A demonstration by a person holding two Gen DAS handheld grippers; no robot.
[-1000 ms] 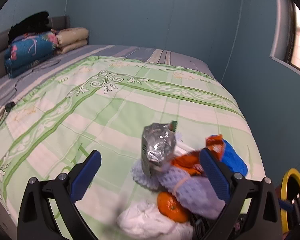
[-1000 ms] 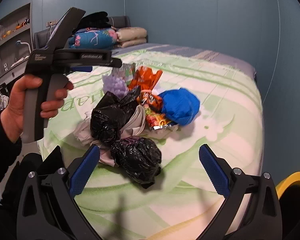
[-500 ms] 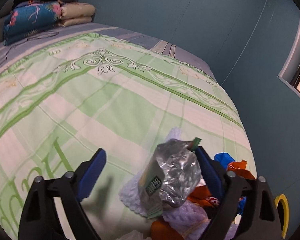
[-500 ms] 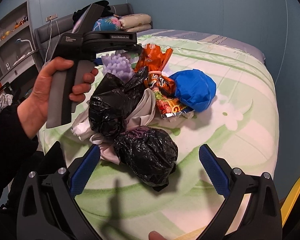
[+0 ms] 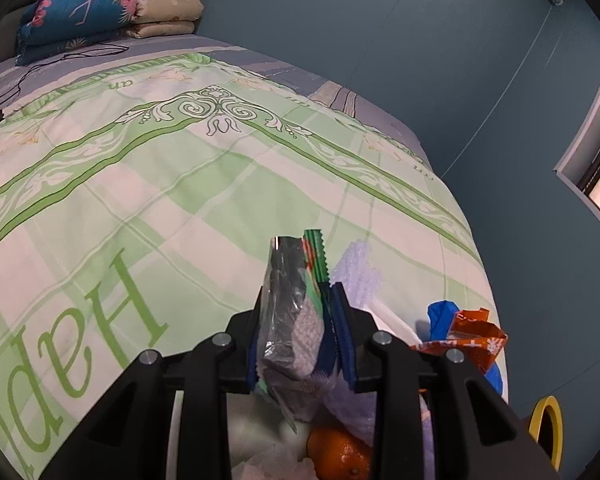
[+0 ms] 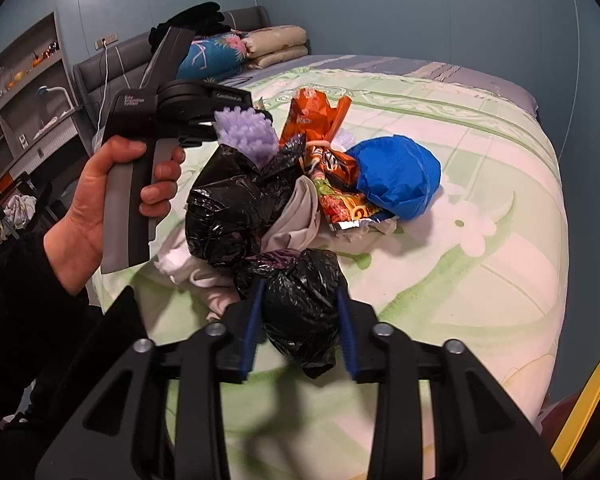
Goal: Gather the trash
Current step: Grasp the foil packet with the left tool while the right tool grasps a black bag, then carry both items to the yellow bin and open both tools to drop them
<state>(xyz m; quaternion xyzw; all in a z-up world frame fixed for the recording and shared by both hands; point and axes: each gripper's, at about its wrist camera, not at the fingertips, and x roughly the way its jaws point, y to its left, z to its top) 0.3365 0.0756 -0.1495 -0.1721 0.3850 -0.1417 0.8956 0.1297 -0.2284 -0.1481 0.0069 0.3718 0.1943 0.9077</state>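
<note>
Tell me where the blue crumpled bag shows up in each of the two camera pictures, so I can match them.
Left wrist view: only a sliver of the blue bag shows at lower right, behind the orange snack wrapper.
Right wrist view: the blue bag sits right of centre on the bed, at the right side of the trash pile.
Shared landmark: the orange snack wrapper lies next to the bag in both views.
</note>
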